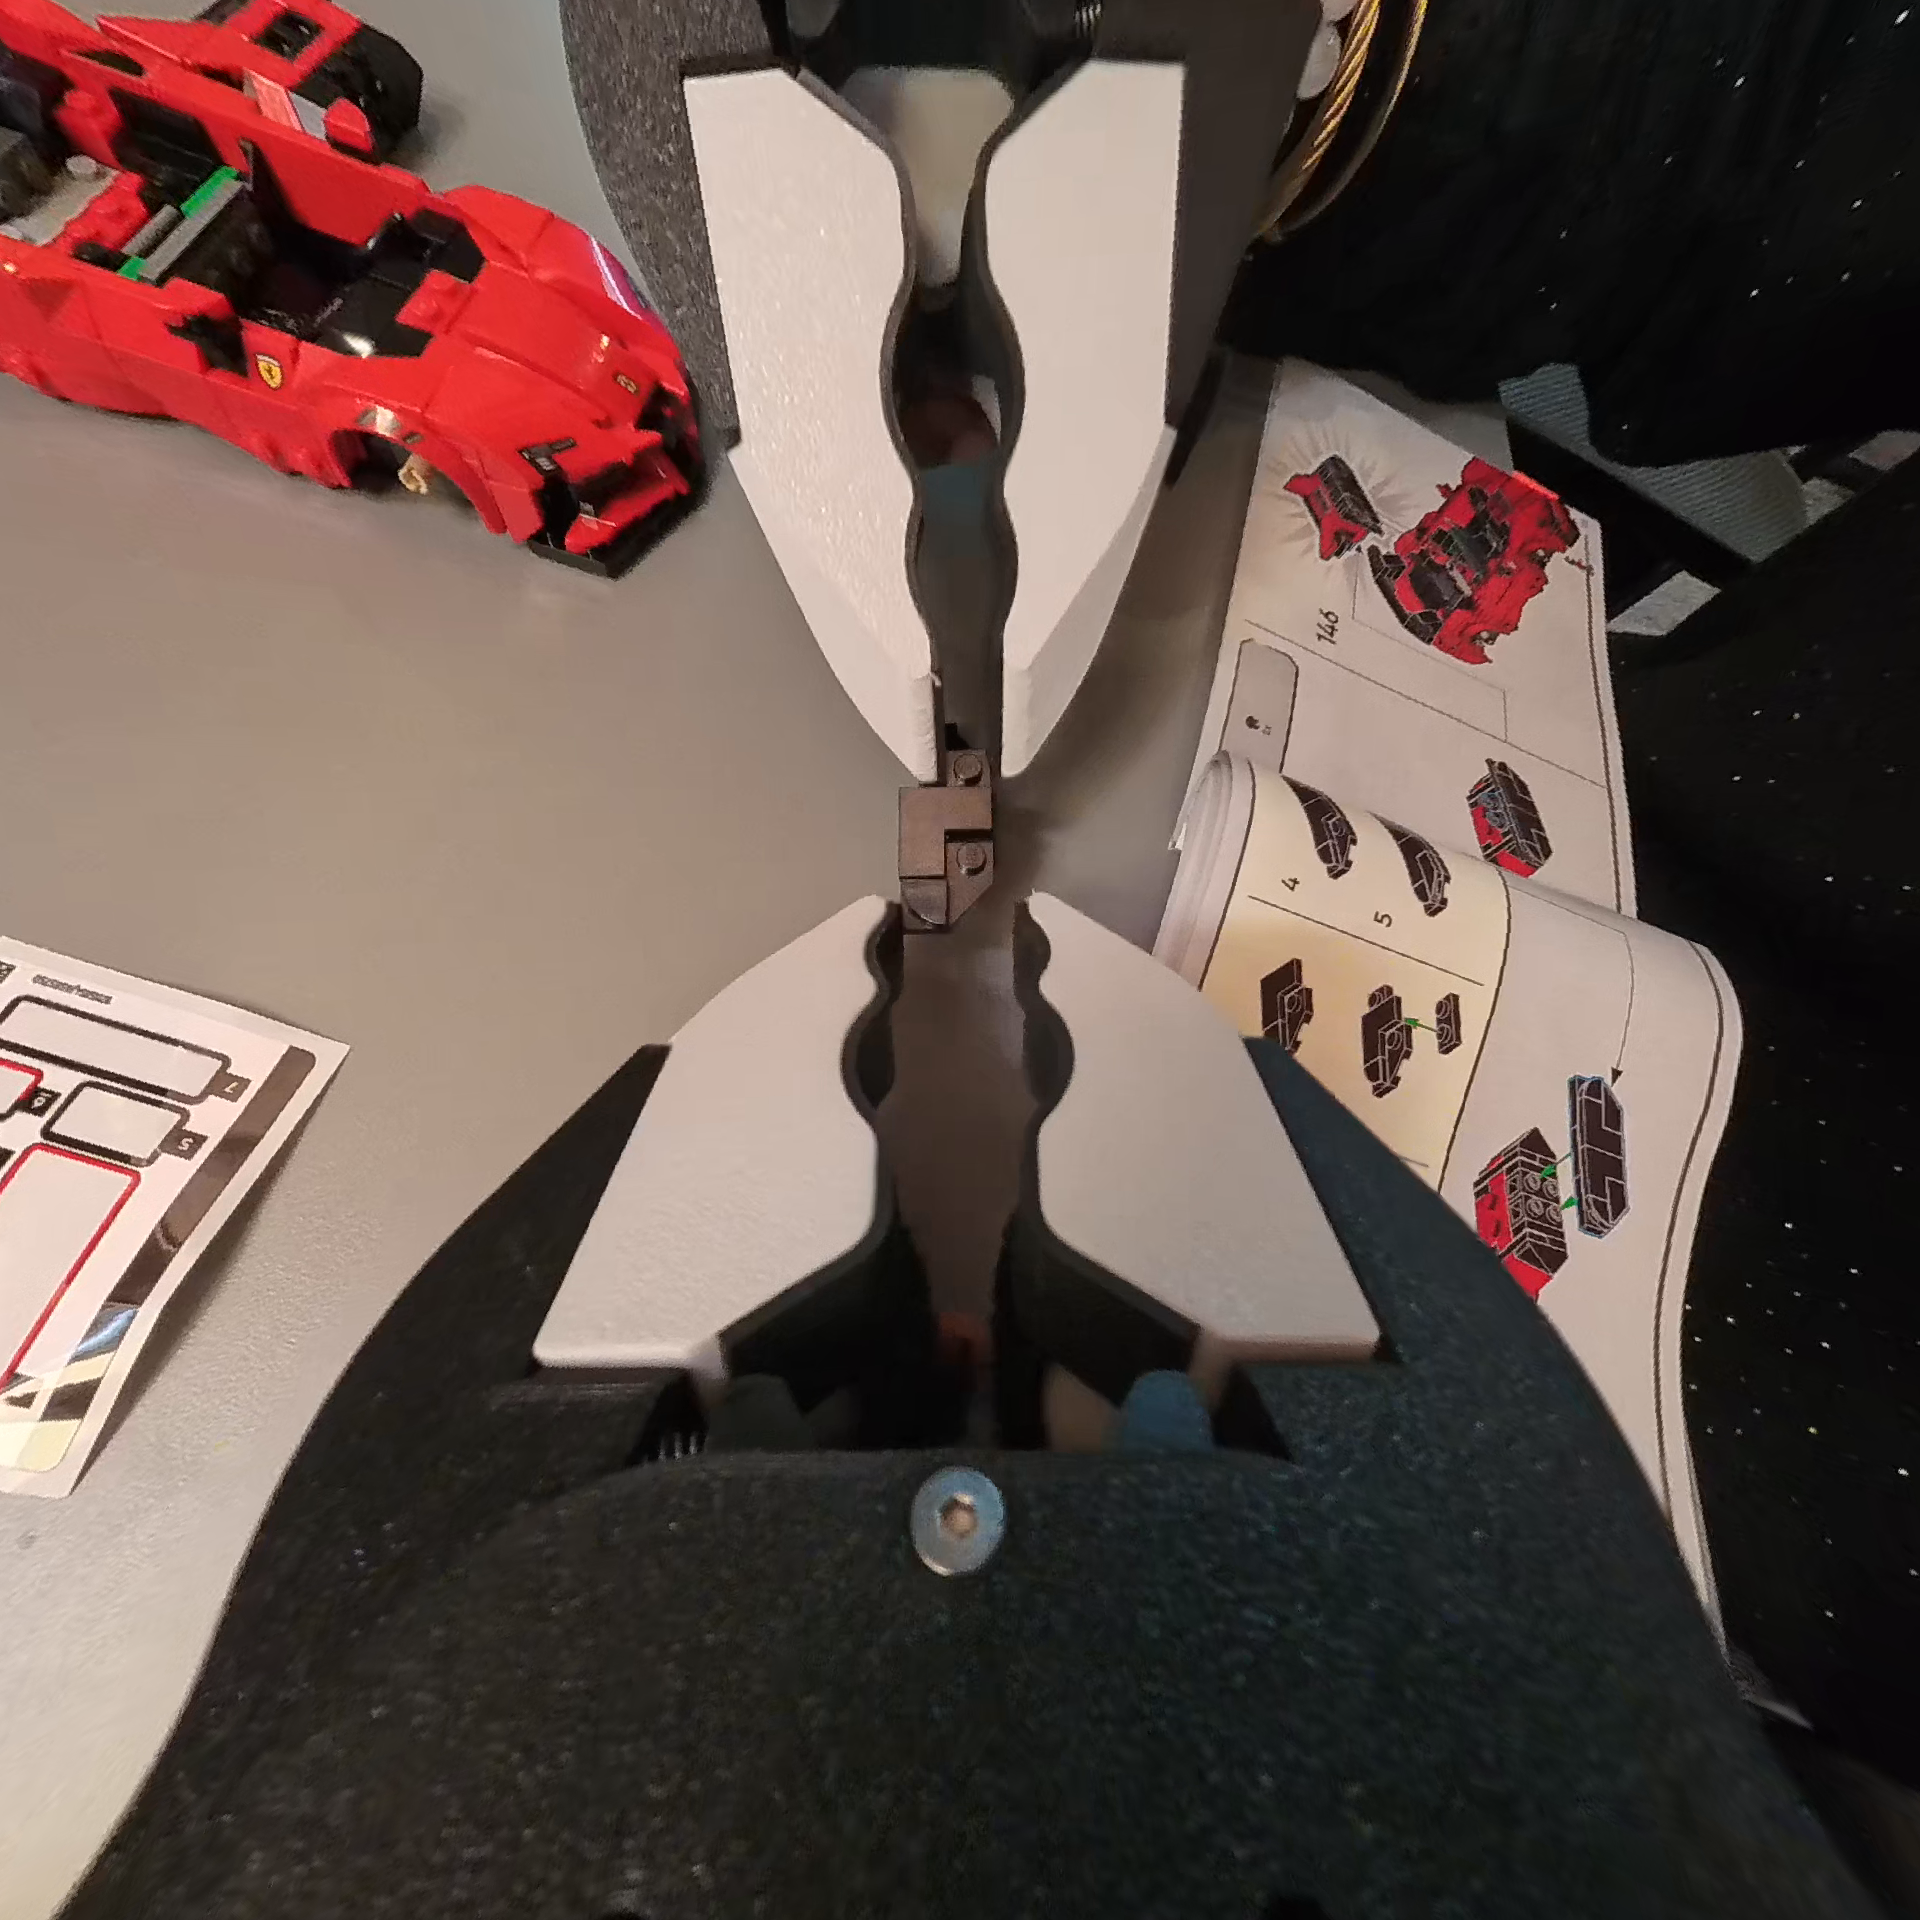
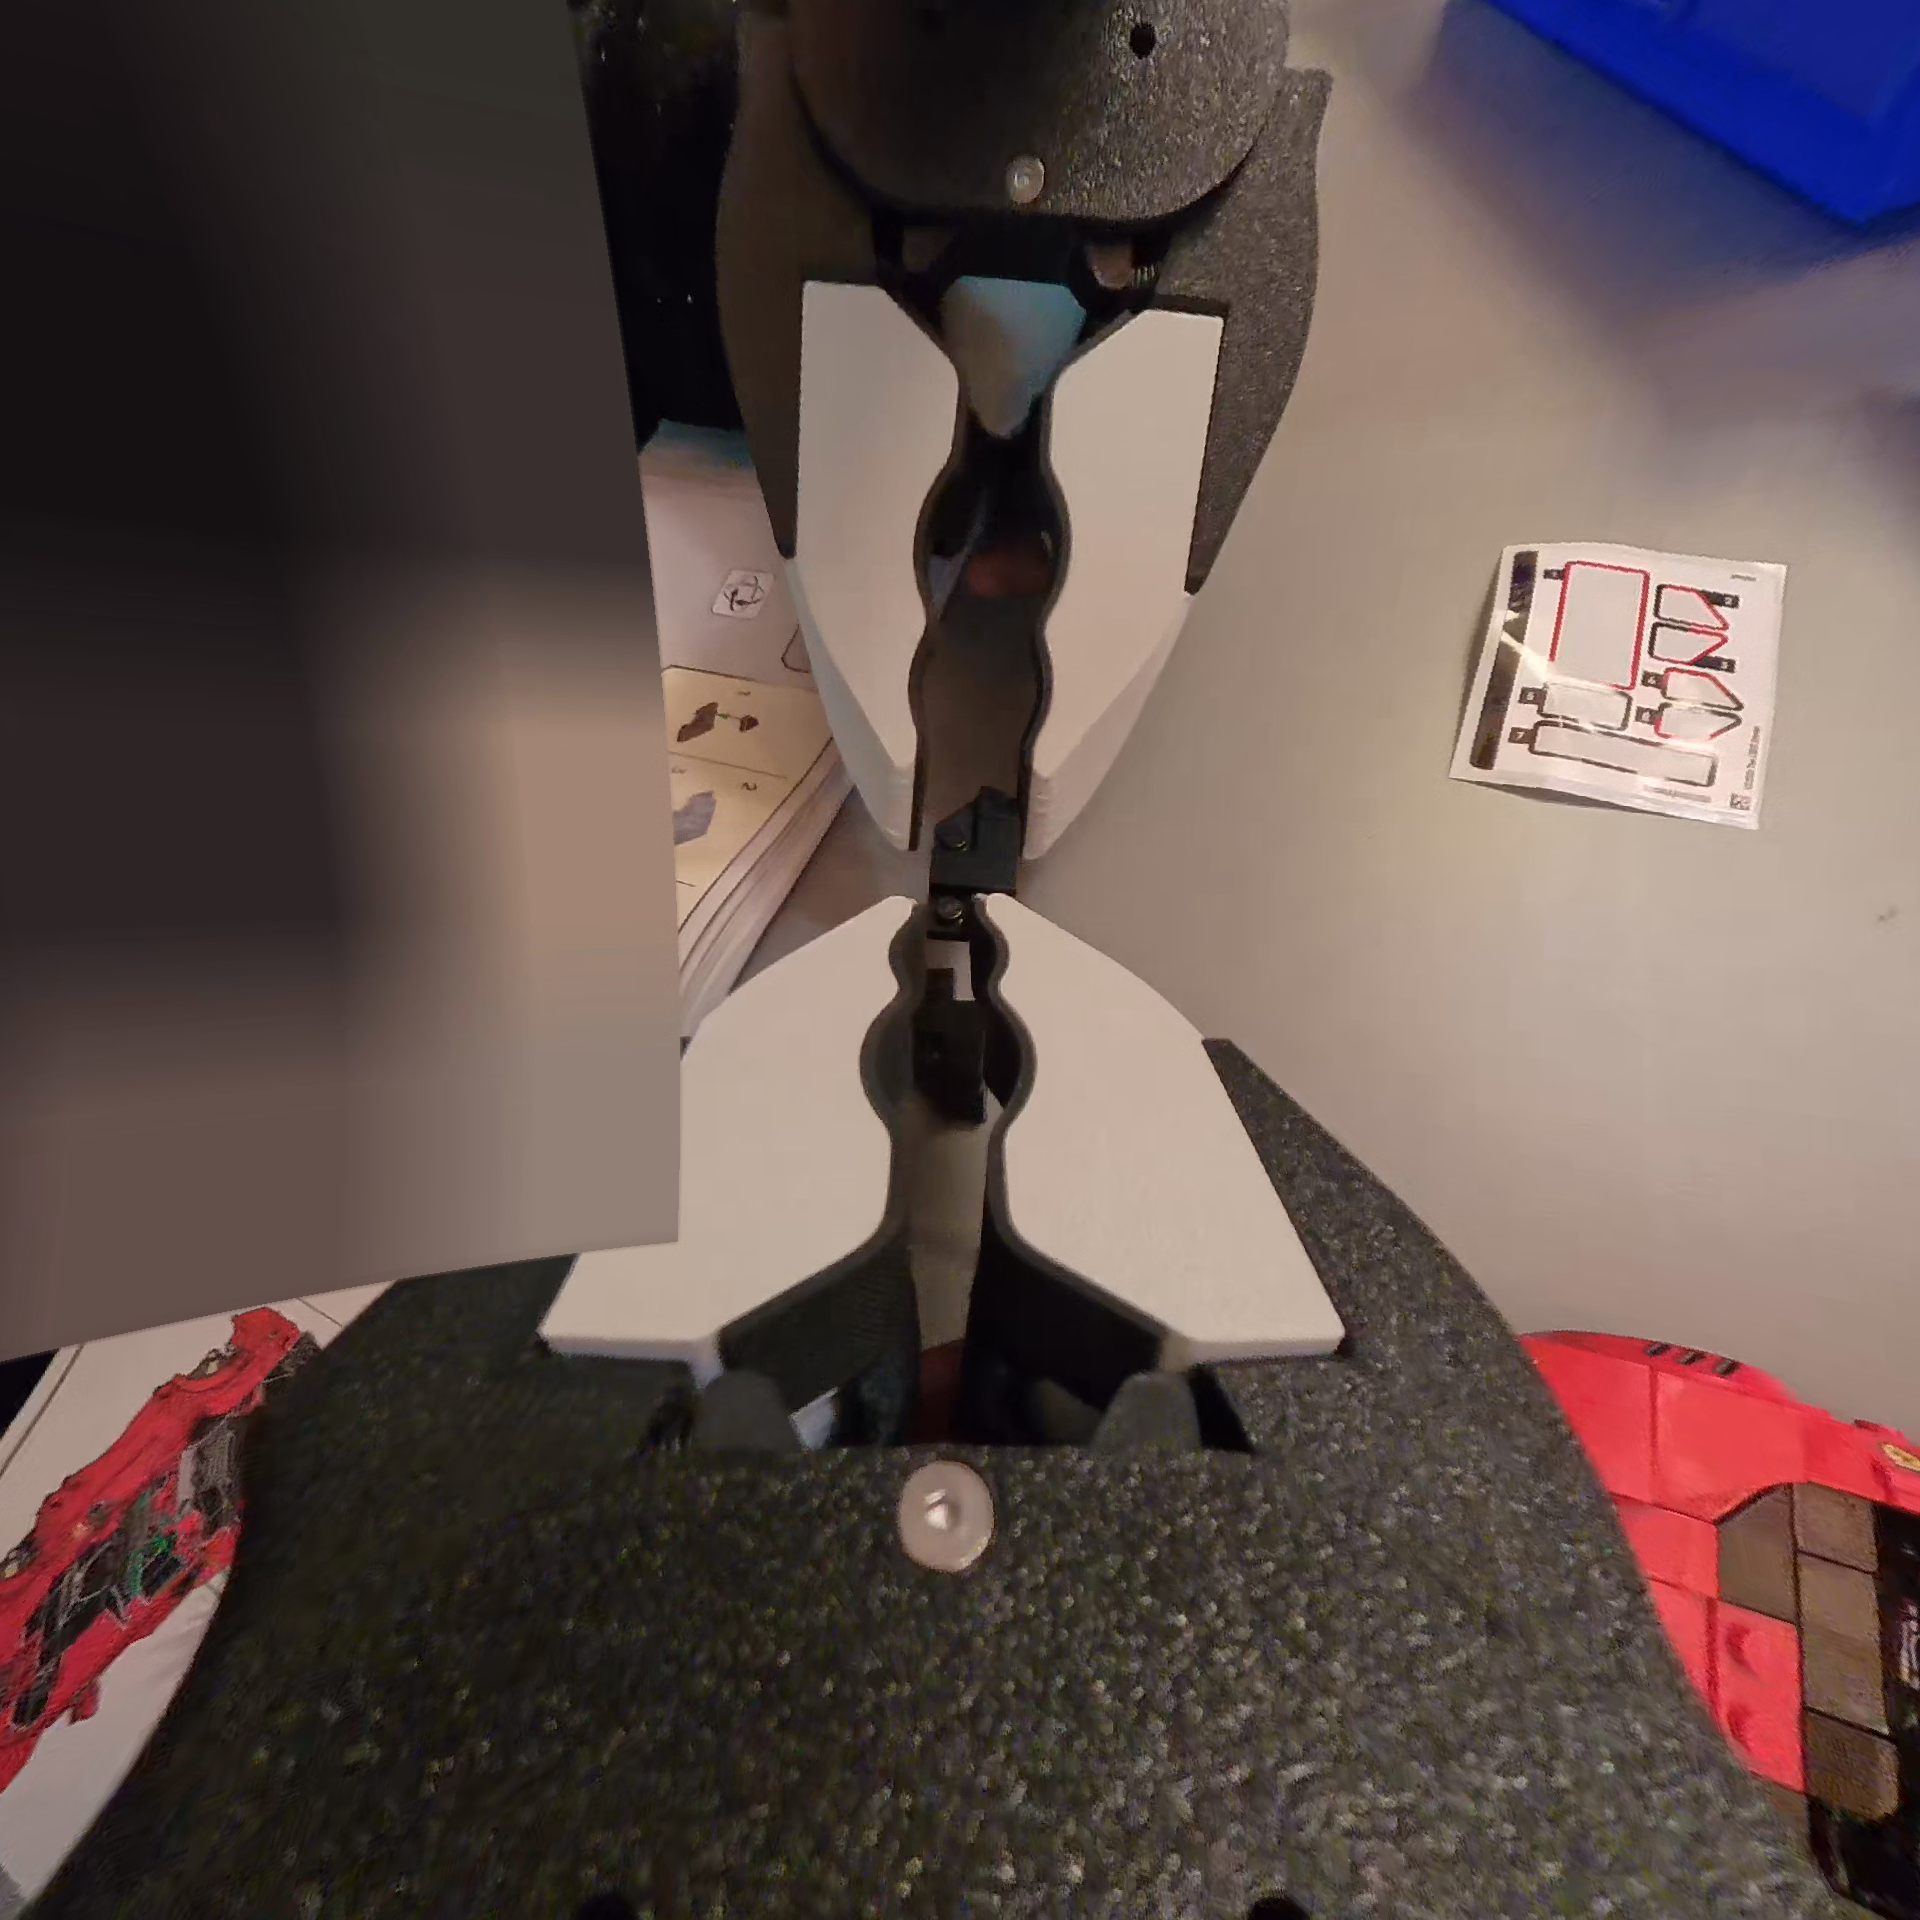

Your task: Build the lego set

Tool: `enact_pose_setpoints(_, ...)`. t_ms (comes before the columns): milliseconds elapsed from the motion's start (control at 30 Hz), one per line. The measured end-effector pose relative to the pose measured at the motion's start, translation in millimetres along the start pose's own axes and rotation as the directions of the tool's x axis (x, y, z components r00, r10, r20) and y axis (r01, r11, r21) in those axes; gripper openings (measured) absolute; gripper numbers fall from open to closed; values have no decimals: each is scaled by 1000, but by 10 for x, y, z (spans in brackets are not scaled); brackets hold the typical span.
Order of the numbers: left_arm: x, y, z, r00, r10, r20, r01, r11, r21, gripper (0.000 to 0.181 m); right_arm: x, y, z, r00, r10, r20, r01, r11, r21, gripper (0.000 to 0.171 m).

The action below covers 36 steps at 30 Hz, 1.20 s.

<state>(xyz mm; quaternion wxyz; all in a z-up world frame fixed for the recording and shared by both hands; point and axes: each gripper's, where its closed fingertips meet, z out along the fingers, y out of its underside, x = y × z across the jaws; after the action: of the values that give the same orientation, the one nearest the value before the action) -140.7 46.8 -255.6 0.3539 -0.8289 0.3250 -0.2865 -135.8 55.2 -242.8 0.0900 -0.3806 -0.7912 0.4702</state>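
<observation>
Facing each other tip to tip above the grey bench [image 1: 416, 748], both claws grip one small black brick assembly [image 1: 943, 844] — left claw [image 1: 956, 914] closed on its near end, right claw [image 2: 948, 912] closed on the opposite end. Red car [image 1: 312, 301] sits far-left of the left claw; sticker sheet [image 1: 114, 1174] left; open manual [image 1: 1455, 935] right — at bench edge.

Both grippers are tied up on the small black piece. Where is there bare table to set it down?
Bare grey table lies between the red car and the sticker sheet, left of the left gripper. More lies between the right gripper and that sheet. Crowded: the instruction booklet fills the table edge.
</observation>
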Motion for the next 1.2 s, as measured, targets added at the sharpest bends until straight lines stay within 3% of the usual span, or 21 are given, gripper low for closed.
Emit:
enact_pose_setpoints(400, 10, -52, -22, 999, -26, -22, 27, 999, 40, 16, -20, -9, 0, 998, 46, 36, -46, 999, 16, 8)
enact_pose_setpoints(1200, 7, 65, 16, 1000, -17, -24, 16, 999, -30, 18, -9, 139, 76, 1000, 11, 18, -10, 997, -71, 8)
